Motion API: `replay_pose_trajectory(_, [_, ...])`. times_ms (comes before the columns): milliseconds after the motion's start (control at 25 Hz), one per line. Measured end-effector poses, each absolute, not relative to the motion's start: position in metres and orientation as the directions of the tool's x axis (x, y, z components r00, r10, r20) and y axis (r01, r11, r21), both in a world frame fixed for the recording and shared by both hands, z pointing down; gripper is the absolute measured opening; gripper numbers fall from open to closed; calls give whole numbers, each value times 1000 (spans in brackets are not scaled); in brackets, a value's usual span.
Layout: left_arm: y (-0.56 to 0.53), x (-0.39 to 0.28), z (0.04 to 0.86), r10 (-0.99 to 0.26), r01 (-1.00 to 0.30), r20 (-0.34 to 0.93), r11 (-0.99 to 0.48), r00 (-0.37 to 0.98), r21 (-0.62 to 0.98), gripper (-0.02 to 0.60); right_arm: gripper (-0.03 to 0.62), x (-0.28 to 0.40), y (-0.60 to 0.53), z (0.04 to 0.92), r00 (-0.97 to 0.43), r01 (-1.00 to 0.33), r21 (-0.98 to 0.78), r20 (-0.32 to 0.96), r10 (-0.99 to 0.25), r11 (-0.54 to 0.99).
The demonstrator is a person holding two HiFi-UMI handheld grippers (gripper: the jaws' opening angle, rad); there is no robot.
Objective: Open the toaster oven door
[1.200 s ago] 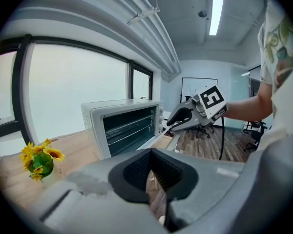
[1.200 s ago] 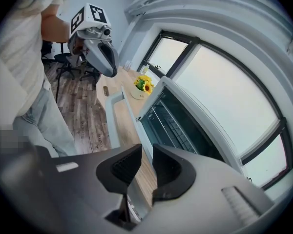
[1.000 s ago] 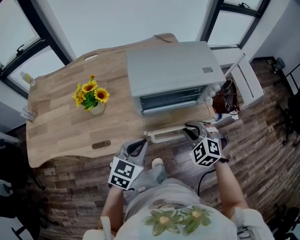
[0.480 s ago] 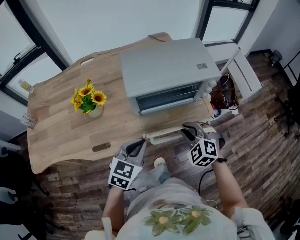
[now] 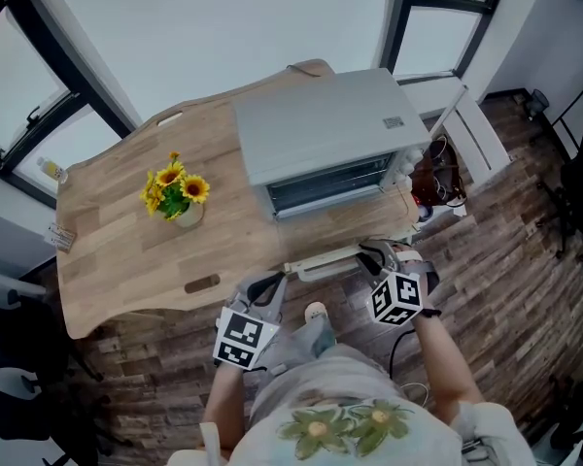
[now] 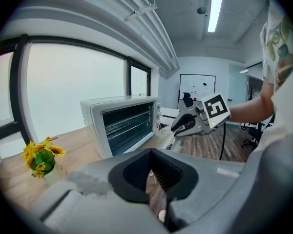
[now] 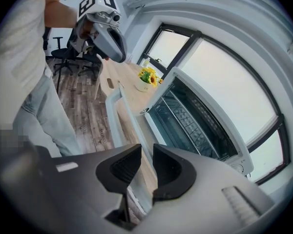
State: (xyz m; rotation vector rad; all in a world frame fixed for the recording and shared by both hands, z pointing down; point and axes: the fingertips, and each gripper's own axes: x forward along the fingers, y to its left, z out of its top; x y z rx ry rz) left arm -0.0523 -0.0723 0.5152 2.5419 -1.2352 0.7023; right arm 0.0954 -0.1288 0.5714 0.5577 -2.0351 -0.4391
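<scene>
**A:** What's hard to see?

**B:** In the head view the right gripper (image 5: 374, 256) covers the end of the handle (image 5: 321, 261). Its own view shows narrow jaws clamped on that pale bar.

**A:** And the left gripper (image 6: 150, 172)?

**B:** Jaws together, nothing between them, just off the table (image 5: 126, 250) edge, over the floor.

**A:** The toaster oven (image 5: 321, 134)?

**B:** Near the table's right corner. Its door (image 5: 340, 233) lies open and flat, with the handle at the front edge. The sunflowers (image 5: 175, 190) stand well apart.

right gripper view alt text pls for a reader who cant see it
The right gripper is clamped on the handle of a white toaster oven, its door swung down open and the wire rack showing inside. Beyond, sunflowers stand on the wooden table, with the left gripper above.
</scene>
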Motion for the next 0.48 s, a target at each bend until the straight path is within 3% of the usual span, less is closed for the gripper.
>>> replay_pose_trajectory(480, [-56, -58, 520, -671, -791, 527, -612, 521, 3, 5, 80, 99, -116, 595, -416, -205, 524, 718, -558, 827])
